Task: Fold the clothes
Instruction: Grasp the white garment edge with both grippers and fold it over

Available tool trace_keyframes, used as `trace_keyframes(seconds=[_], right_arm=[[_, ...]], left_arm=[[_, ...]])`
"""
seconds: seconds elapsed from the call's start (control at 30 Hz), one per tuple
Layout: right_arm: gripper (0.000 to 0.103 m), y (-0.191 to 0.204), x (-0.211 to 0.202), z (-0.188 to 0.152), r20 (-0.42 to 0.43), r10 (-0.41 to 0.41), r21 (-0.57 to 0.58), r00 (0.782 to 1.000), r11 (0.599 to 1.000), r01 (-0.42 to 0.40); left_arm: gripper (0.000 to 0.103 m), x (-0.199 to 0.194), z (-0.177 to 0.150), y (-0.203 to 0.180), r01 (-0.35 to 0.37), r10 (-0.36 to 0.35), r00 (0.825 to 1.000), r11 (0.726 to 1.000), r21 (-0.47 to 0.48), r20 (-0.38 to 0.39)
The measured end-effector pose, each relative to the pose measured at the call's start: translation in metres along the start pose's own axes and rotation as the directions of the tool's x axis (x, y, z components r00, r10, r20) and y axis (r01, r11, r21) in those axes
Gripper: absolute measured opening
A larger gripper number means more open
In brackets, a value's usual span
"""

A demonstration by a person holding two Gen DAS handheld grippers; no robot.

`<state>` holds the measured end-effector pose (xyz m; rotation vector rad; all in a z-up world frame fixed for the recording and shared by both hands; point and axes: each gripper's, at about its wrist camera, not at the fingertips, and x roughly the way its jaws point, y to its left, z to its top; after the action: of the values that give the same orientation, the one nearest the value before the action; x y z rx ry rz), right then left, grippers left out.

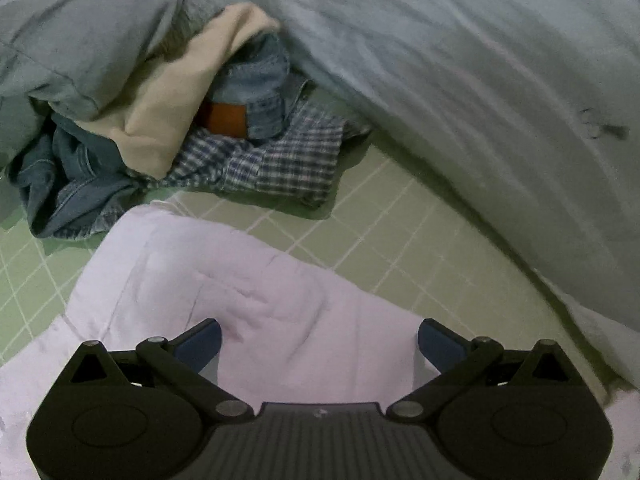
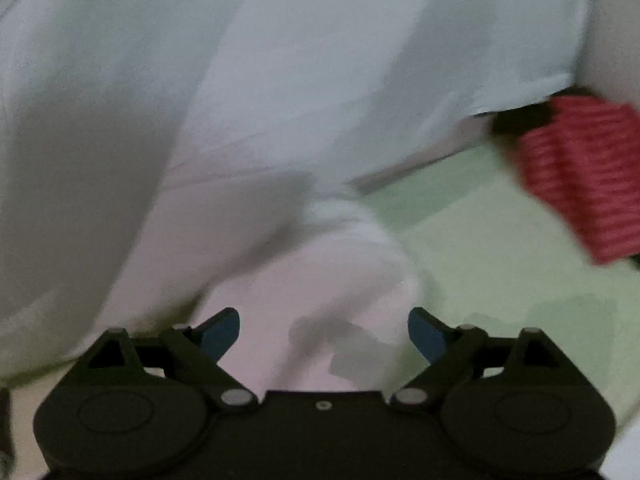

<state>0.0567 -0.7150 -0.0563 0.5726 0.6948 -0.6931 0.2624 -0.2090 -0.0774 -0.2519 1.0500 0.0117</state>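
Pale shirt (image 1: 248, 296) edge near, seemingly loose.

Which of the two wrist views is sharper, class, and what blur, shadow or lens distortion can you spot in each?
Left wrist view: sharper; the grid lines on the green mat bow with the fisheye, and the corners go black. The checked shirt reads clearly; the pale blue fabric is slightly smeared. Right wrist view: heavy motion blur; the red striped cloth and white fabric smear, only the right gripper stays crisp. Lighting dim, soft shadows.
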Motion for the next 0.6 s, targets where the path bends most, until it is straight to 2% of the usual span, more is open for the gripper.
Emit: trace_keyframes(seconds=[0.07,0.13,0.17,0.2,0.3,0.37,0.43,0.47,0.53,0.6], right_arm=[[0.091,0.014,0.024,0.000,-0.043,0.006,0.024,0.999,1.000,-0.005],[0.080,0.017,0.040,-0.002,-0.087,0.004,0.055,0.996,0.998,0.001],[0.065,0.015,0.044,-0.003,-0.103,0.007,0.071,0.995,0.997,0.000],[0.047,0.014,0.048,-0.004,-0.120,0.011,0.087,0.993,0.996,0.000],[0.019,0.004,0.045,-0.010,-0.129,0.041,0.086,0.991,0.996,-0.030],[0.008,-0.004,0.036,-0.014,-0.120,0.068,0.066,0.990,0.996,-0.060],[0.004,-0.011,0.020,-0.020,-0.087,0.076,0.005,0.993,0.997,-0.076],[0.003,-0.015,0.010,-0.023,-0.071,0.084,-0.002,0.994,0.996,-0.084],[0.003,-0.031,-0.019,-0.029,-0.034,0.104,0.024,0.994,0.994,-0.103],[0.003,-0.049,-0.056,-0.038,0.010,0.119,0.055,0.993,0.991,-0.119]], left_arm=[[0.103,0.008,-0.002,0.000,-0.011,0.011,1.000,1.000,-0.022,-0.015],[0.098,0.012,-0.005,0.003,-0.004,0.003,1.000,0.999,-0.041,-0.014],[0.093,0.012,-0.007,0.005,-0.006,0.006,1.000,0.999,-0.044,-0.013],[0.082,0.013,-0.007,0.007,-0.016,0.015,1.000,0.999,-0.042,-0.017],[0.052,0.010,-0.011,0.012,-0.052,0.052,0.999,0.998,-0.018,-0.010],[0.042,0.004,-0.016,0.019,-0.026,0.026,1.000,0.999,-0.039,0.003],[0.030,-0.002,-0.020,0.026,0.007,-0.006,1.000,0.998,-0.063,0.017],[0.029,-0.007,-0.023,0.029,0.023,-0.021,1.000,0.997,-0.069,0.022],[0.022,-0.020,-0.027,0.032,0.051,-0.049,0.998,0.997,-0.054,0.033],[0.019,-0.042,-0.036,0.038,0.080,-0.079,0.995,0.997,-0.017,0.057]])
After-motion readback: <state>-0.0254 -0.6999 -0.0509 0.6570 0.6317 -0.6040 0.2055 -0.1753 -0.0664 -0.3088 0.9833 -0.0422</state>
